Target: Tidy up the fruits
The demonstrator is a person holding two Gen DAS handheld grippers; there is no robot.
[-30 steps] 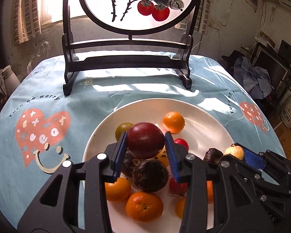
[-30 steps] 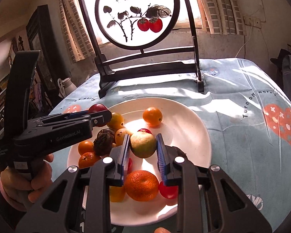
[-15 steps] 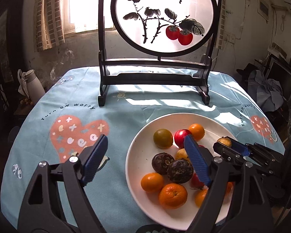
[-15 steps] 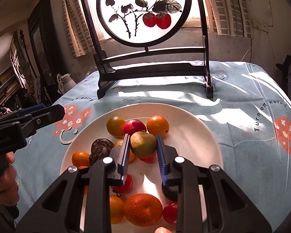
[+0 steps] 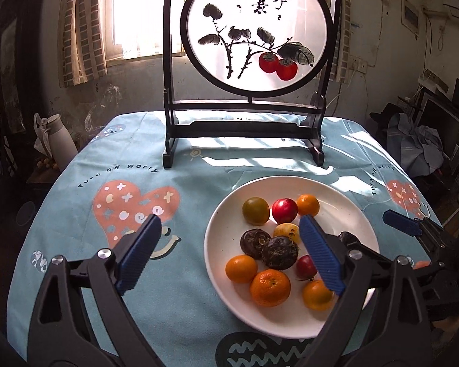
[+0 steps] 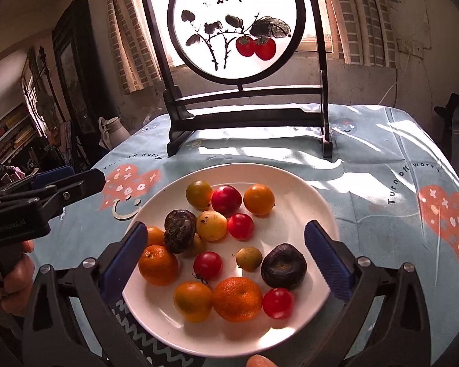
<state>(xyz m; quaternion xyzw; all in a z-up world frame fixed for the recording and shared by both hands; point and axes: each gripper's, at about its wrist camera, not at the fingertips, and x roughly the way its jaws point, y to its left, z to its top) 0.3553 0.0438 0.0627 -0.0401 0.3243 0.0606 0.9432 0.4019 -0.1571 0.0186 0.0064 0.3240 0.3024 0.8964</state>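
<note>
- Now the left claw (image 5: 229,253) stands spread wide and holds nothing; its blue ribbed pads (image 5: 139,252) touch no fruit, one over the cloth (image 5: 199,177), the other over the plate (image 5: 345,202).
- Right claw (image 6: 229,257) is just as wide apart and empty, its pads straddling the plate above the fruit without touching any.
- All fruit lies on the round, glossy white plate on the table: smooth oranges (image 6: 258,199), a dimpled mandarin (image 6: 237,302), shiny red tomatoes (image 6: 208,265), a red plum (image 6: 226,200), a pale yellow fruit (image 6: 211,225), and dark, wrinkled round ones (image 6: 283,265).
- Cloth is blue with pink hearts and printed words.
- Behind the plate stands a dark wooden screen (image 5: 257,39) with a round painted panel.
- From the left view the right pad hides part of the fruit; the plate's near rim is cut off by the claws.
</note>
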